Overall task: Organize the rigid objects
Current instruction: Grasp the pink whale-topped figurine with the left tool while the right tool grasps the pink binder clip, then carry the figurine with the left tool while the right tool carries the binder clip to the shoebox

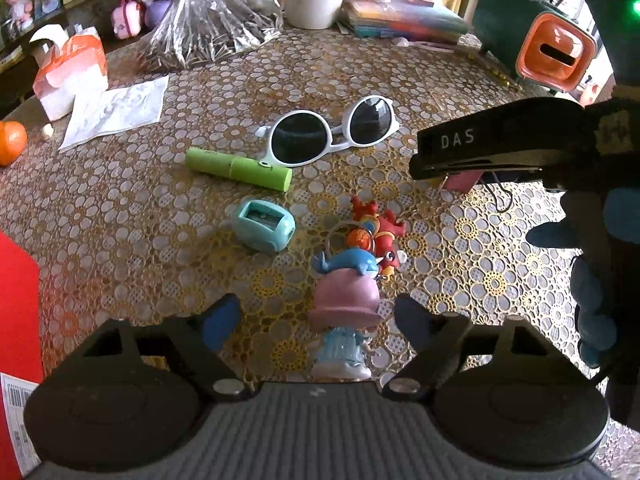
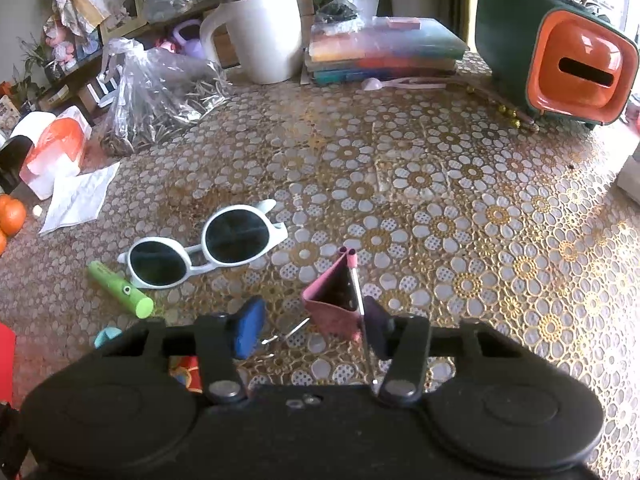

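Observation:
On the flowered tablecloth (image 1: pixel 168 240) a small figurine with a pink hat (image 1: pixel 346 304) stands between the fingers of my left gripper (image 1: pixel 316 322). The pads stand clear of it, with a wide gap on the left side. Just beyond lie a blue whale charm (image 1: pixel 348 264), a red keychain charm (image 1: pixel 376 232), a teal pencil sharpener (image 1: pixel 264 226), a green tube (image 1: pixel 240 168) and white sunglasses (image 1: pixel 332 132). My right gripper (image 2: pixel 314 328) straddles a pink binder clip (image 2: pixel 332 308). Its right finger is close to the clip's wire handle, and its blue left pad (image 2: pixel 250 326) is apart.
Along the table's back edge stand a white mug (image 2: pixel 260 28), a clear bag of seeds (image 2: pixel 160 92), a stack of books (image 2: pixel 380 48) and a green and orange box (image 2: pixel 560 60). At the left are a tissue pack (image 1: pixel 72 68), a napkin (image 1: pixel 116 112), an orange (image 1: pixel 12 142) and a red box (image 1: pixel 16 300).

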`<state>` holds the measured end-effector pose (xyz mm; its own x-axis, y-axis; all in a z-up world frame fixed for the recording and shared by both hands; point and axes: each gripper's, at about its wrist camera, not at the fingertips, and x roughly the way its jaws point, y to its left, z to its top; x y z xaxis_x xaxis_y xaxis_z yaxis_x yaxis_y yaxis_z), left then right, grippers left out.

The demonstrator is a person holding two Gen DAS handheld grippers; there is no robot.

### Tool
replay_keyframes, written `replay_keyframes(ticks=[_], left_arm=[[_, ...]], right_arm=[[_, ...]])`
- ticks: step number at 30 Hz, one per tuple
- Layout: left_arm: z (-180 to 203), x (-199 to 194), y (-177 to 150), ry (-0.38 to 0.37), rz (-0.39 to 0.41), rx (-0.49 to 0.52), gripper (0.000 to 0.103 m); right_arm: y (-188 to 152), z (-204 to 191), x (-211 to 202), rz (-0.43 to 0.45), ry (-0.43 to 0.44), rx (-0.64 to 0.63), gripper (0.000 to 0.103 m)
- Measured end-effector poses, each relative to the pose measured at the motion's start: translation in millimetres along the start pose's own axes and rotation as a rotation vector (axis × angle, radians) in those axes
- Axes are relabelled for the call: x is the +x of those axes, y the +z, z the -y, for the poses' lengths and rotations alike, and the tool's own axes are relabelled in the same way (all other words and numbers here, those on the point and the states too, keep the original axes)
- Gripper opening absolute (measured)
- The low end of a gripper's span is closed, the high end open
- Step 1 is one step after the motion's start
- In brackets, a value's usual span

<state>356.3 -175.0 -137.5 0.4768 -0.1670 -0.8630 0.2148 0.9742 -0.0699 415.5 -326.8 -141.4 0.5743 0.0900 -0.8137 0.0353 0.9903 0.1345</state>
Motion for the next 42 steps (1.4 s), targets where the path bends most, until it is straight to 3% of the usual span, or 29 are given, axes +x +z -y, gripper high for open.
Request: replay_keyframes(ticks=[5,10,16,18,30,42], left_arm=[[2,-1,-2,0.004,0.009,0.032,0.063],[2,-2,-2,0.002,0.019,0.041,0.060],[6,-7,-4,-0.028,0.027,0.051,0.035],[7,-8,-5,-0.021,0.025,0.055,0.035],[-7,-25,-12,-0.036,0.011,0.011,0.035],[-23,-73,-25,-0.044,0.016,-0.019,0.035]], right_arm=[[-2,0,-1,0.007,-0.017,-0.003,0.042],[-4,1,-3,0.011,-0.020,0.003,0.039],[-7,-1,-10,0.030,-0.011,0.002,0.036],[-9,0,-14,0.037,-0.004,0.007,0.033],[-23,12,-43,0.055,0.067,0.059,0.032],[-43,4,-116,0.100,0.169,0.034,0.032]])
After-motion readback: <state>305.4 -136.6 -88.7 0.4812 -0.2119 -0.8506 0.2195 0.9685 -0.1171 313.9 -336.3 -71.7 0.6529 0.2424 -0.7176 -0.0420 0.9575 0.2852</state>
